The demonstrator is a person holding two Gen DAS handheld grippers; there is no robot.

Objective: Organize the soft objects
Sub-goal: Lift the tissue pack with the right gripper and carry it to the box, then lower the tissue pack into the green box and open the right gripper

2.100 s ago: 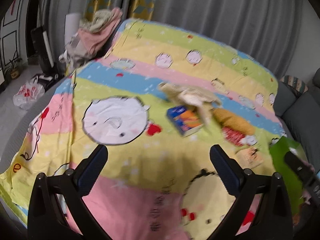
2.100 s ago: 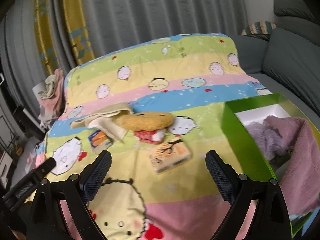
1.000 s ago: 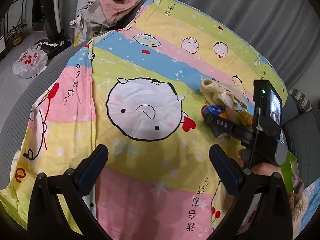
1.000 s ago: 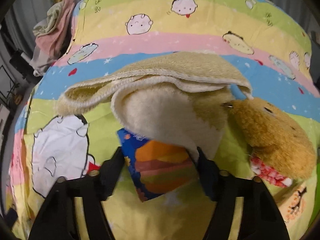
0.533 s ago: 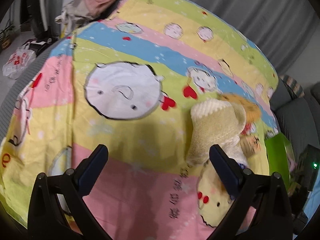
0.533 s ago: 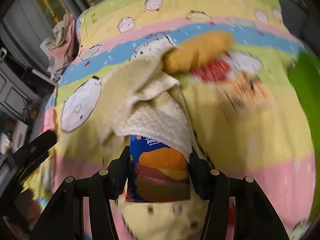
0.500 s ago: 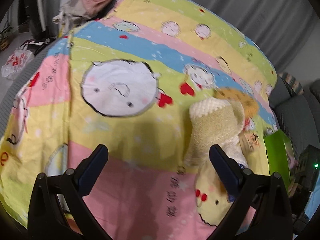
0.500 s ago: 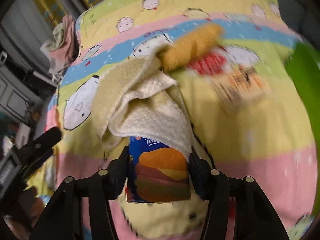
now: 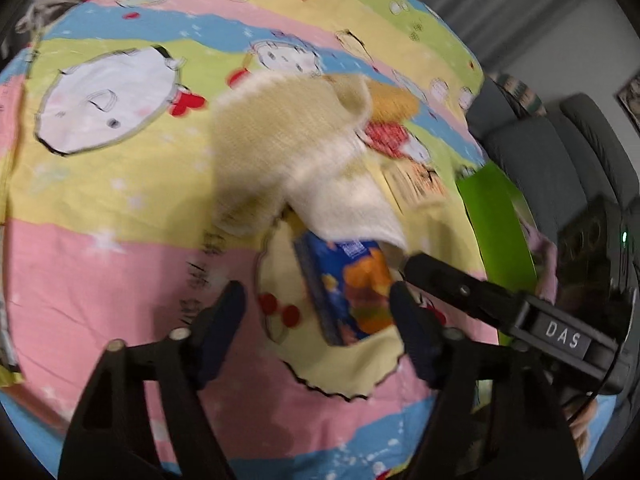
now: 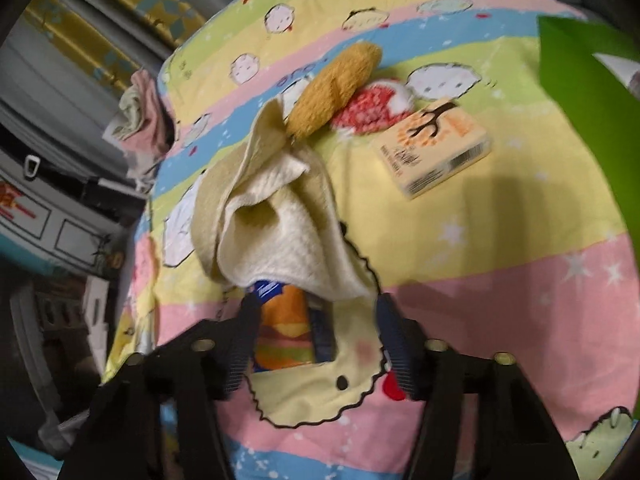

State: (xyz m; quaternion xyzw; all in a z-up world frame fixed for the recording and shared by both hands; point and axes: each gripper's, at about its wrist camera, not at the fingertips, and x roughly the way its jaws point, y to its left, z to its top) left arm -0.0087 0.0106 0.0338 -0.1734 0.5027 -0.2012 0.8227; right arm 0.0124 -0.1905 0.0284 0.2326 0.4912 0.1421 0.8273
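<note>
Left wrist view showed the left gripper (image 9: 316, 312) with its jaws closing around the blue tissue pack (image 9: 346, 288), which lay between them; pad contact could not be confirmed through the blur. The right gripper (image 10: 316, 334) had the same pack beside its left finger, its jaws also closing, with a clear gap at the other finger. A cream towel (image 10: 276, 220) was draped over the pack's far end and trailed back toward the orange plush toy (image 10: 334, 90).

Risks, as judged: two tools closing on one small pack could collide or crush it. The towel, merely resting on top, could slide off or drag the plush when the pack is lifted. The pack sat off-centre in the right gripper and could twist out.

Surface: a striped cartoon-print bedspread (image 9: 100, 264), soft and yielding. A beige tissue packet (image 10: 434, 152) lay near the plush, and a green box (image 10: 580, 92) stood at the bed's edge. Grey curtains, a grey sofa (image 9: 560, 160) and a heap of clothes (image 10: 140, 120) surrounded the bed.
</note>
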